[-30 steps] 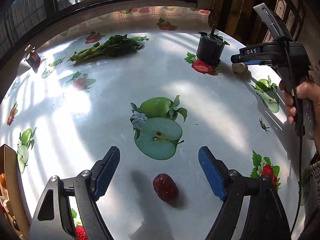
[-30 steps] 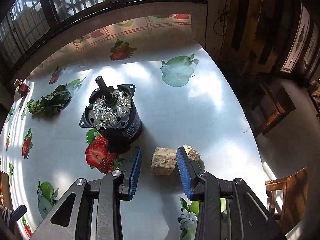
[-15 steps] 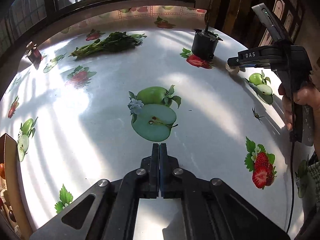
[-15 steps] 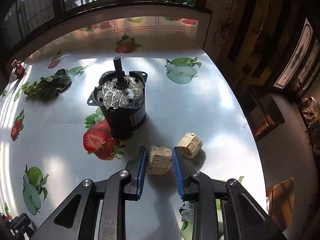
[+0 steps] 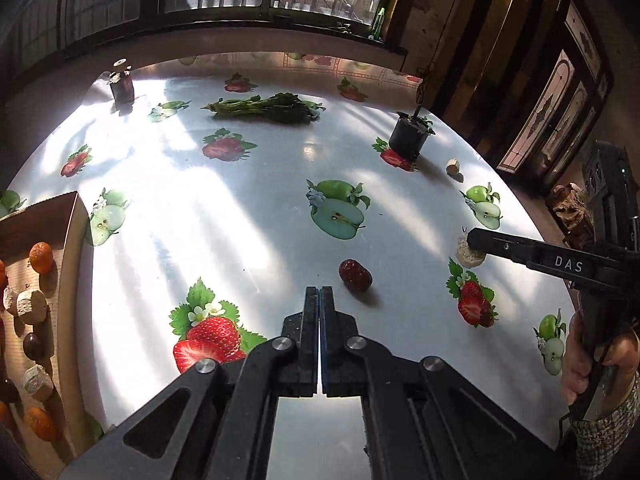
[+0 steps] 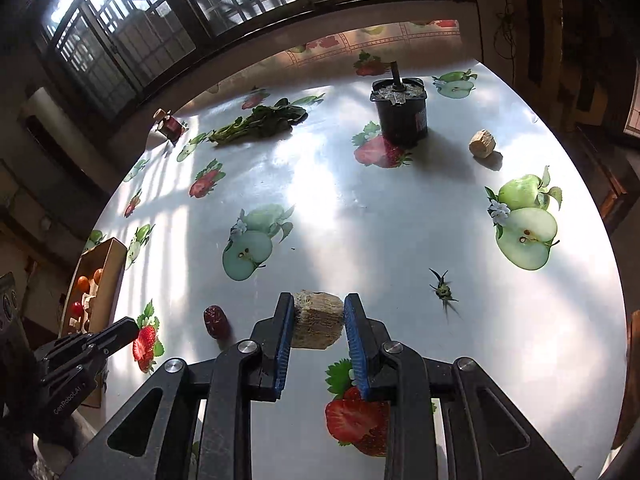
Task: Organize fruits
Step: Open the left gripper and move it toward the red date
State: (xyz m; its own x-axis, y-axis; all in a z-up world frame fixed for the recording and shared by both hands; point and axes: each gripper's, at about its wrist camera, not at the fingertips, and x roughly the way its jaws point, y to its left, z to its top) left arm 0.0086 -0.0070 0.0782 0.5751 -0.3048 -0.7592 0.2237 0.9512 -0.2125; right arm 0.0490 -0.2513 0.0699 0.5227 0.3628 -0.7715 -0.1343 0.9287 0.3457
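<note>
My right gripper (image 6: pixel 318 320) is shut on a tan ridged chunk (image 6: pixel 317 324) and holds it above the table; it also shows in the left wrist view (image 5: pixel 470 252). My left gripper (image 5: pixel 319 296) is shut and empty, its jaws pressed together. A dark red date (image 5: pixel 355 275) lies on the table just right of the left fingertips; it also shows in the right wrist view (image 6: pixel 216 322). A second tan chunk (image 6: pixel 482 144) lies at the far right. A cardboard box (image 5: pixel 72 240) at the left edge holds several oranges, tan chunks and dark fruits.
A black motor-like cylinder (image 5: pixel 409 138) stands at the far right of the table. A bunch of leafy greens (image 5: pixel 266 107) lies at the back. A small dark red bottle (image 5: pixel 122 84) stands at the back left. A small dried stem (image 6: pixel 442 290) lies right of the right gripper.
My left gripper shut without the date, which now lies beside its tips. My right gripper closed on the tan chunk and carried it away from the motor toward the table's near side.
</note>
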